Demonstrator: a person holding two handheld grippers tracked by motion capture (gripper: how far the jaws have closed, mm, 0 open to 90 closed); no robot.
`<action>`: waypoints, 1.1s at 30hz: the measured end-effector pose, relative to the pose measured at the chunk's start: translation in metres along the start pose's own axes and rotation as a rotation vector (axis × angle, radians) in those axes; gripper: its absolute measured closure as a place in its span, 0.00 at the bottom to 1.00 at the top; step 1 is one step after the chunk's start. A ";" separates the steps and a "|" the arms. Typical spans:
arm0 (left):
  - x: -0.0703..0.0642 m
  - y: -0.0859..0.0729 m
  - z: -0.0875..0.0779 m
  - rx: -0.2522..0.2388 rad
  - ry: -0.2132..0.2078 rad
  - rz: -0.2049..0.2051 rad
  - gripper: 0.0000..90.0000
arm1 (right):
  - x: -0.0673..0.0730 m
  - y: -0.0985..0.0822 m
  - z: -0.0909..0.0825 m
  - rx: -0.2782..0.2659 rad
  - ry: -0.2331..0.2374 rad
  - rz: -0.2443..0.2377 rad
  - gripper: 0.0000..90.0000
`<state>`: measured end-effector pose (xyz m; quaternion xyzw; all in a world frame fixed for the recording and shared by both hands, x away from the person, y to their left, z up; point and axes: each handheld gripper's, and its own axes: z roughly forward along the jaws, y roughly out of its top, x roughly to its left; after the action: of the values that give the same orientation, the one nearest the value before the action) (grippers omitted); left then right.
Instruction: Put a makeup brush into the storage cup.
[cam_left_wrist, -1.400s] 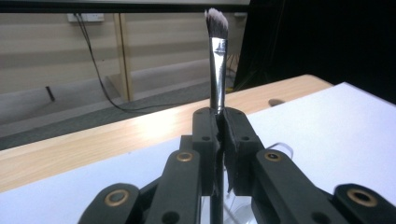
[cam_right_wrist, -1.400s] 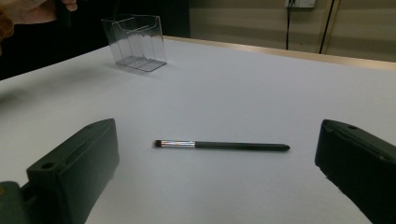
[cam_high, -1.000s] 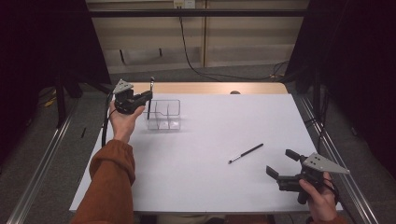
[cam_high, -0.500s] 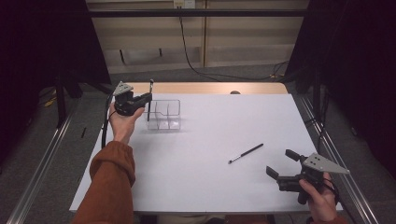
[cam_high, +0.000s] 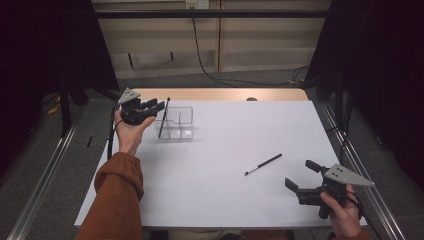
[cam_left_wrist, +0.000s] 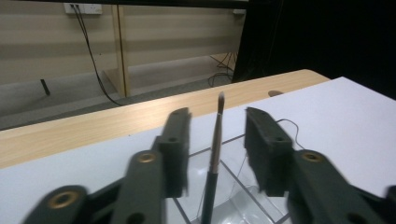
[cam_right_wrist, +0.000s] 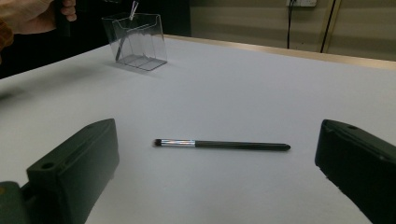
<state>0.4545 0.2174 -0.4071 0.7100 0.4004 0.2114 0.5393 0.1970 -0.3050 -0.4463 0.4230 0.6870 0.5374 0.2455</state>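
White table: my left claw has opened off the brush now standing in the organizer near the far-left corner; right claw open, second brush next.

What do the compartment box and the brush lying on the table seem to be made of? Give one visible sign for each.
Organizer box: clear rigid plastic, probably acrylic; the table shows through its glossy walls.
Makeup brush: dark glossy handle, plastic or lacquered wood, unclear which; a shiny silver band, likely metal, holds its dark bristles.
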 end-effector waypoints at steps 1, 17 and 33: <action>0.000 0.000 0.000 0.000 -0.011 -0.004 0.61 | 0.000 0.000 0.000 -0.001 0.000 -0.001 0.00; -0.004 0.007 -0.014 -0.006 -0.001 -0.056 0.08 | 0.000 0.002 0.003 -0.002 0.013 -0.011 0.00; -0.024 0.000 -0.038 -0.019 0.033 0.005 0.04 | 0.001 0.003 0.006 0.000 0.024 -0.016 0.00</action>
<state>0.4123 0.2213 -0.3917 0.7025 0.4052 0.2282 0.5386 0.2018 -0.3008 -0.4453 0.4109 0.6932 0.5405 0.2418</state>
